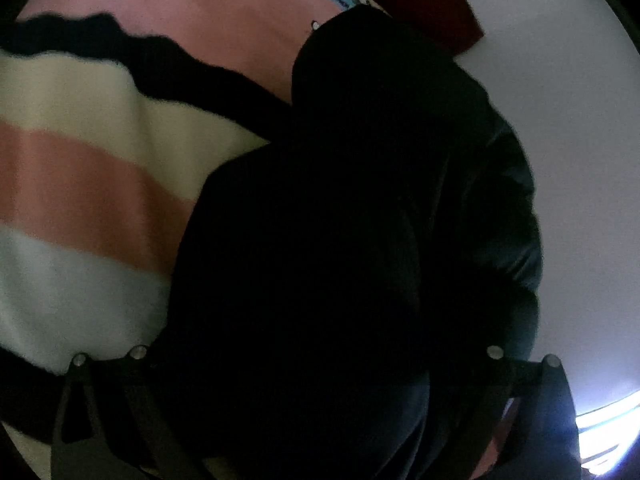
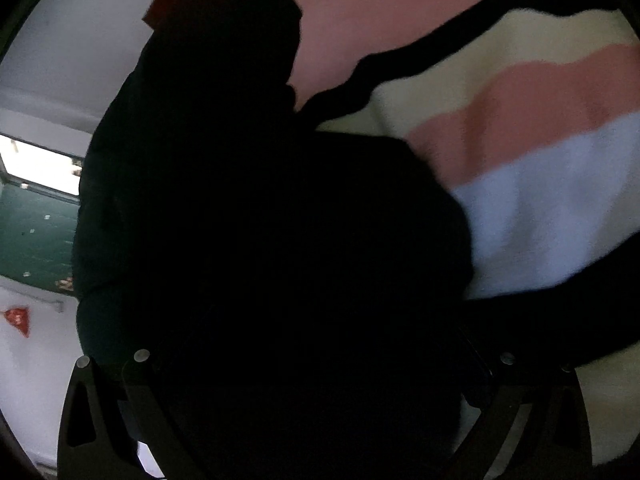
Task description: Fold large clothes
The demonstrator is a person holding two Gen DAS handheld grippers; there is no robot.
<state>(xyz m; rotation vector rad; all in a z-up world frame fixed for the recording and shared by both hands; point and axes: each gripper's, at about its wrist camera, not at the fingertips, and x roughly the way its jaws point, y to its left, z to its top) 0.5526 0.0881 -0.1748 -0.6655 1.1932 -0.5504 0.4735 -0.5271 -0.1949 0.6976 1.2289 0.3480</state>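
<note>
A large black garment is seen close before both wrist cameras, filling the middle of each view; in the right wrist view the same dark cloth hides nearly everything between the fingers. It appears to be lifted clear of the bed, with wall and a window visible past it, so a lift or carry-over stage of a fold is judged to be in hand. The left gripper and the right gripper are both buried in the fabric; whether the jaws are clenched on it or released cannot be told, since the fingertips are lost in shadow.

Behind the garment a striped blanket is spread over the bed, in broad bands of cream, pink and pale blue with a wavy black border, soft and fleecy in look. A pink sheet with a cartoon print lies beyond it.

The cloth looks thick, matte and limp. Next, lowering it evenly onto the blanket would be called for, with both edges kept level.
</note>
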